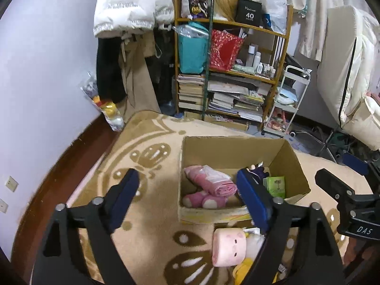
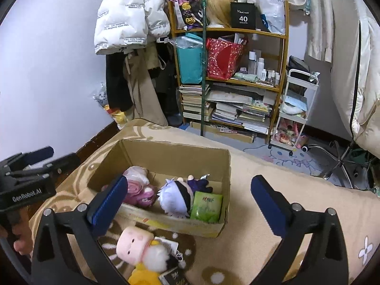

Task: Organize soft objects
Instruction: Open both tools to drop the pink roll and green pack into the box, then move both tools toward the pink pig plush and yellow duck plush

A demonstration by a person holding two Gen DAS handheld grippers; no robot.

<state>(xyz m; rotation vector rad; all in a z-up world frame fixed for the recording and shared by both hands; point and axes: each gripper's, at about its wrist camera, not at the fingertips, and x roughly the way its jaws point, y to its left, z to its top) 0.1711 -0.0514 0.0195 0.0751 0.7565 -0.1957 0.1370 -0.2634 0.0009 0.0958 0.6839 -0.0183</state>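
An open cardboard box [image 1: 228, 147] [image 2: 171, 154] stands on a beige patterned blanket [image 1: 147, 225]. In it lie pink soft toys [image 1: 209, 182] [image 2: 140, 190], a white-haired doll in dark clothes [image 2: 175, 197] and a green tissue pack [image 2: 206, 206]. In front of the box lie a pink plush with a face [image 1: 229, 247] [image 2: 134, 242] and a yellow plush [image 2: 142, 277]. My left gripper [image 1: 187, 180] hovers open over the box's near left part, holding nothing. My right gripper [image 2: 190, 182] is open above the box's right end, also with nothing in it.
Beyond the bed stands a wooden shelf [image 1: 237, 71] crammed with books, bags and bottles. A white trolley [image 1: 285, 104] is beside it, and coats [image 1: 128, 11] hang at the left. A dark wooden bed edge [image 1: 59, 166] runs along the lilac wall.
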